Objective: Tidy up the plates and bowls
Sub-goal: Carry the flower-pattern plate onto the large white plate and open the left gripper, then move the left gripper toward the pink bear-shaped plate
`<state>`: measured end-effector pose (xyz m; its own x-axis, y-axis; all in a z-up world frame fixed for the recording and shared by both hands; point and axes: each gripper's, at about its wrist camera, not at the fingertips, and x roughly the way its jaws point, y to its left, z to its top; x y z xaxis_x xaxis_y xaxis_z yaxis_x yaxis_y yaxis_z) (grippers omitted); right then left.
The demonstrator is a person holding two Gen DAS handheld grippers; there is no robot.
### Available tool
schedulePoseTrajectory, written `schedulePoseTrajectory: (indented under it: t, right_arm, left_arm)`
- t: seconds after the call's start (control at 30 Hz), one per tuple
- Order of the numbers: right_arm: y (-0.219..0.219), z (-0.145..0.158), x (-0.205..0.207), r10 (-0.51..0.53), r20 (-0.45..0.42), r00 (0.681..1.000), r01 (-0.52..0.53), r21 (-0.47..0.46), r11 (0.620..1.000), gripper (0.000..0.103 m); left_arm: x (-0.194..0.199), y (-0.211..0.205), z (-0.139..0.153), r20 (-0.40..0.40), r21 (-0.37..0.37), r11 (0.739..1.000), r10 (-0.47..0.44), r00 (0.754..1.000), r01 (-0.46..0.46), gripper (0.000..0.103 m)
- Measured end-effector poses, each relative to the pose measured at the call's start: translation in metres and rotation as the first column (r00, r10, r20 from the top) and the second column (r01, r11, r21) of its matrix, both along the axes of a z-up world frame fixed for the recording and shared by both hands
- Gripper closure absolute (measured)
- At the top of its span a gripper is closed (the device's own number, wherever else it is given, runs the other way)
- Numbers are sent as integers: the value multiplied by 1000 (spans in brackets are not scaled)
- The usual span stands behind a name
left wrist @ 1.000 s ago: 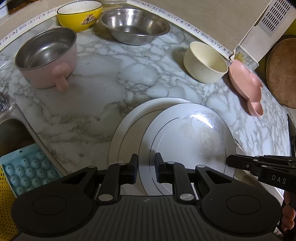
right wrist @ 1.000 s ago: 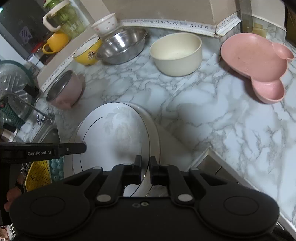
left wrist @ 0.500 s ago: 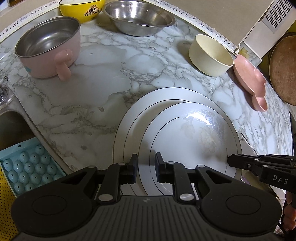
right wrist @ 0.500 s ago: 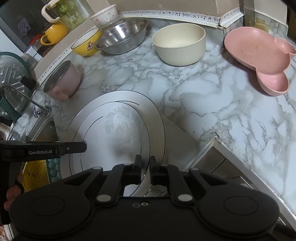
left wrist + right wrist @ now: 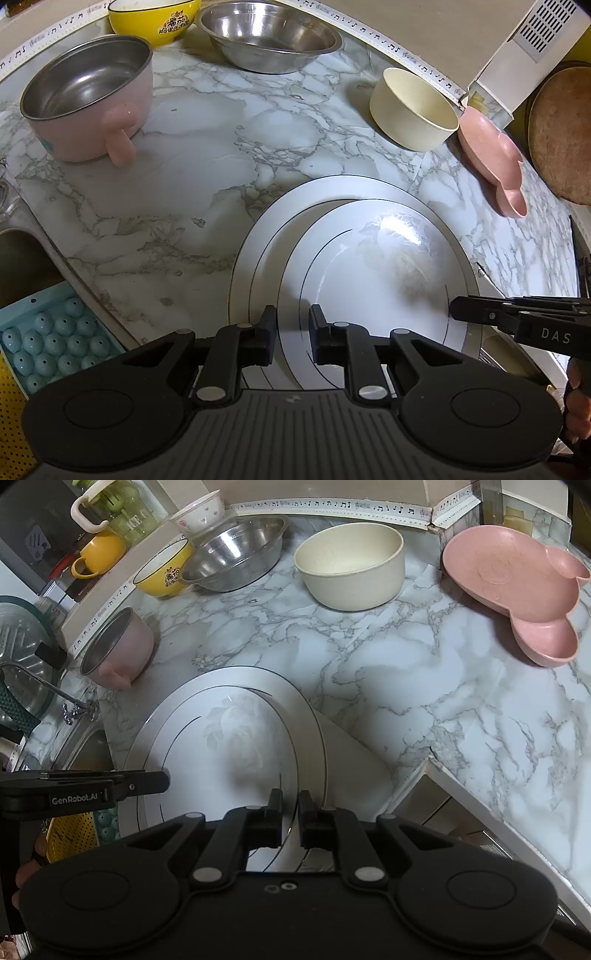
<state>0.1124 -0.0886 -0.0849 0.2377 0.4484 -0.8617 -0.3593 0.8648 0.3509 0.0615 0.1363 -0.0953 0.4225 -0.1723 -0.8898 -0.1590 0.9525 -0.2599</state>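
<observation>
A small white plate with a faint flower print (image 5: 369,277) (image 5: 229,746) lies over a larger white plate (image 5: 266,236) (image 5: 295,701) on the marble counter. My left gripper (image 5: 293,325) (image 5: 166,777) is shut on the small plate's left rim. On the opposite rim my right gripper (image 5: 290,808) (image 5: 456,310) is shut as well. The large plate's rim shows around the small one at the back and on both sides. Whether the two plates touch is hidden.
Along the back stand a pink steel-lined bowl with a handle (image 5: 88,99), a yellow bowl (image 5: 155,20), a steel bowl (image 5: 269,35) and a cream bowl (image 5: 413,107). A pink divided plate (image 5: 513,590) lies at the right. The sink with a blue tray (image 5: 48,343) is at the left.
The small plate has shifted over the large plate. More of the large rim now shows behind it and to its right. Both grippers keep their hold.
</observation>
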Motion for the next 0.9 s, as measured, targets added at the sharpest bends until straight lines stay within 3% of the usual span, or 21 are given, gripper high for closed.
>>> schedulePoseTrajectory:
  t: [0.27,0.47,0.9]
  right_arm:
    - [0,-2,2,-2,-7,1000,2,3,1000,94]
    - [7,-3,1,13,-3,1000,-13,-14,1000,93]
    - [8,29,-12,75,142,987,-71,-29,997,66]
  left_arm:
    - [-3,8,4,20,-7,1000,6,1000,-5,85]
    - [-6,5,7,44,34,999,-4,999,2,85]
    - [-22,-4,33,153,123,992,-26,988,7,85]
